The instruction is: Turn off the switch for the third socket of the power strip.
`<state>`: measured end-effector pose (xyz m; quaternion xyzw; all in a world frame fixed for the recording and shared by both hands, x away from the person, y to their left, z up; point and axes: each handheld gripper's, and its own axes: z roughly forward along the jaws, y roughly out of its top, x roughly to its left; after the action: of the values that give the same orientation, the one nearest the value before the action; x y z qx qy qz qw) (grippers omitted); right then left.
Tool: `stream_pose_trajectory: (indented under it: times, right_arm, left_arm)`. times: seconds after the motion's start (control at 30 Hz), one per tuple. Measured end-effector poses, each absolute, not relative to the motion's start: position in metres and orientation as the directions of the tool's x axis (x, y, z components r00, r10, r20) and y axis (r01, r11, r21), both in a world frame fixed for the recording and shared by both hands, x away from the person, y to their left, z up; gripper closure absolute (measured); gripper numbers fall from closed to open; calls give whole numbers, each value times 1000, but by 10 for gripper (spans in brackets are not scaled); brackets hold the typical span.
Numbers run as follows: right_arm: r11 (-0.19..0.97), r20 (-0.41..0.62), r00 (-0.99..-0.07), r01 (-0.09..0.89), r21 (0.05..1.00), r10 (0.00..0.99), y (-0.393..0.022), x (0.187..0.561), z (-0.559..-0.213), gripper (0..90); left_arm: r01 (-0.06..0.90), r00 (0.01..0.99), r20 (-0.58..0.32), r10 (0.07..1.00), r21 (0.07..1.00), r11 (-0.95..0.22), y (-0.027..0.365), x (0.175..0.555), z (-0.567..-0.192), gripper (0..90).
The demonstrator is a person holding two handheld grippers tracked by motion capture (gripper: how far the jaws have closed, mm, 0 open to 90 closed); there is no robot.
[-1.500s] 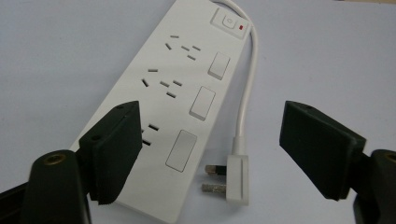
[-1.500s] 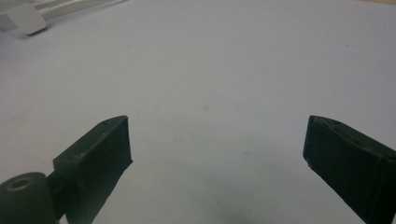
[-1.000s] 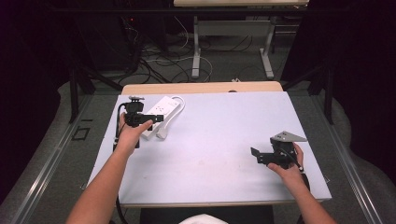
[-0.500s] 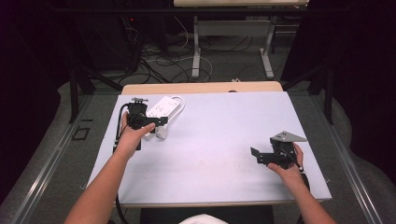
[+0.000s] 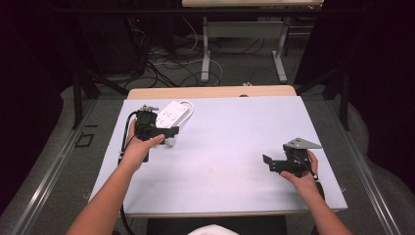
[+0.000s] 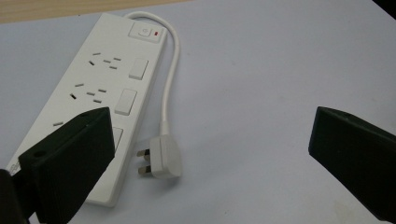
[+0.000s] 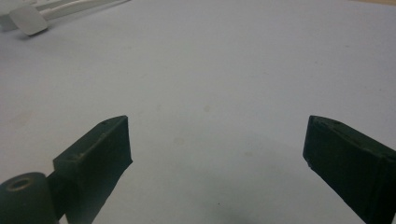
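A: Where does the work stand?

B: The left gripper (image 5: 164, 131) hovers with its jaws spread wide over the white power strip (image 5: 171, 113), which lies at about ten o'clock on the worktop (image 5: 230, 147), near the far left corner. In the left gripper view the plug (image 6: 162, 156) lies on its side just beside the power strip (image 6: 88, 107), pins pointing toward the strip's body, with the cable (image 6: 172, 70) looping back to the switch end.

A: So the plug is the target?

B: That's my reading. The jaws straddle it, with one jaw over the strip's near end. To do it well, I'd shift toward three o'clock in that view so the jaw clears the strip, then close on the plug's flat sides, not the pins. The cable is short and stiff-looking, so a pull could drag the whole strip.

A: And the other hand?

B: The right gripper (image 5: 274, 164) rests at about four o'clock, well apart from the strip, jaws open and empty; its own view looks across bare surface, with the plug (image 7: 29, 19) far off at the top left.

A: What about the surface?

B: A pale lilac sheet covers the worktop, smooth and faintly stained; a strip of bare wood shows at the far edge. Beyond, at twelve o'clock, a dark room: grey floor (image 5: 63, 156), tangled floor cables (image 5: 166, 66) and the legs of another table (image 5: 244, 34).
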<state>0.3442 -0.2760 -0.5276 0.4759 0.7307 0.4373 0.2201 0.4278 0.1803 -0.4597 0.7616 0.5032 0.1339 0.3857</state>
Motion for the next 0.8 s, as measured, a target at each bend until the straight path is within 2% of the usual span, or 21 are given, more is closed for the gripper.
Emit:
stream_pose_trajectory:
  times: [0.8]
  right_arm:
    - [168, 91, -453, 500, 850, 887, -275, 344, -527, 69]
  left_arm:
    - [627, 462, -186, 867, 760, -171, 203, 383, -457, 16]
